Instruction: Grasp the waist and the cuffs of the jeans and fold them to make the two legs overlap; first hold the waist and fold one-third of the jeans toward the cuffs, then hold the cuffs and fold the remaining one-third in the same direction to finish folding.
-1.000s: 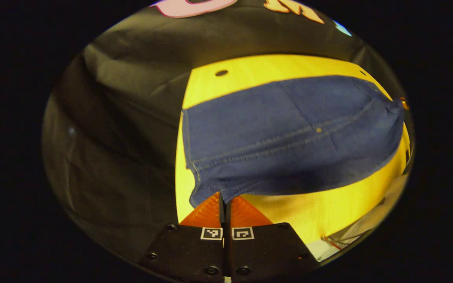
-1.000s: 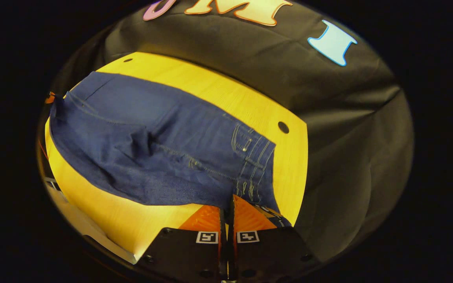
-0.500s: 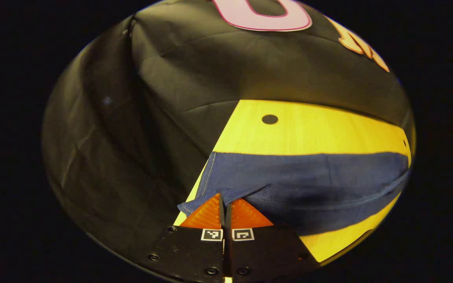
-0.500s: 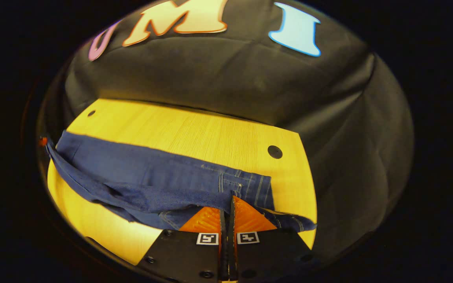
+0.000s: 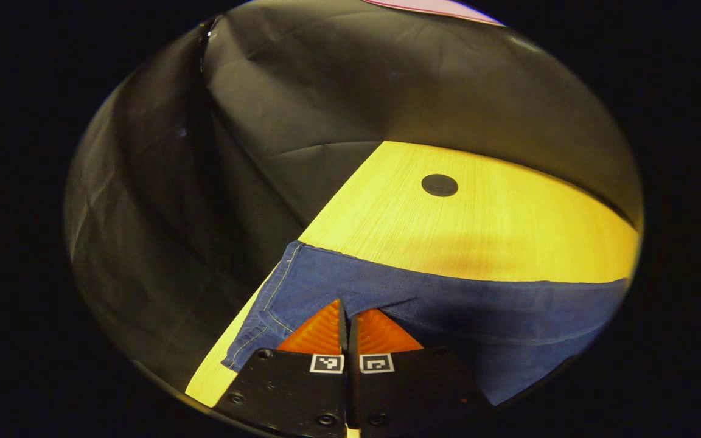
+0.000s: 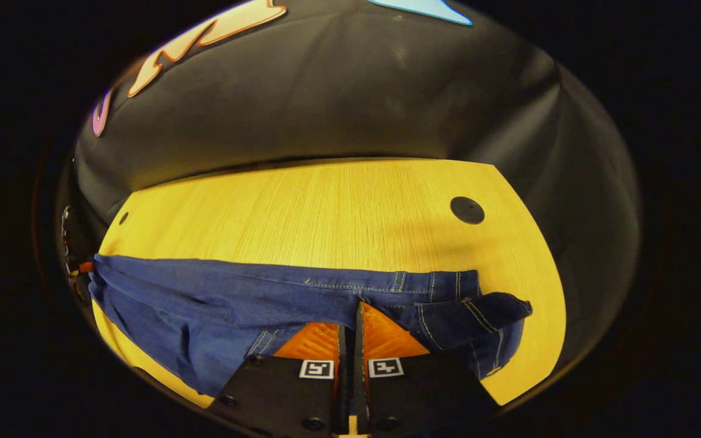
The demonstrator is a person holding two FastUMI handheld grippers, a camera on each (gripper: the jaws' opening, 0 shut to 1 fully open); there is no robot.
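Observation:
Dark blue jeans (image 5: 484,307) lie across a yellow wooden table (image 5: 478,225). In the left gripper view my left gripper (image 5: 345,306) is shut on the cuff edge of the jeans, whose stitched hem runs down the left side. In the right gripper view my right gripper (image 6: 356,311) is shut on the waist of the jeans (image 6: 216,304), and the waistband with its belt loops and pale stitching bunches up to the right of the fingers. The cloth hangs in a long fold between the two grippers, over the table's near part.
The far half of the table (image 6: 326,207) is bare wood with a round dark hole (image 5: 439,185) near its left corner and another hole (image 6: 467,210) near its right corner. Black cloth walls close in behind and at both sides of the table.
Both grippers have carried their held edges of the jeans up and toward the far side. The spread cloth has drawn into a narrow band, and more bare table shows beyond it.

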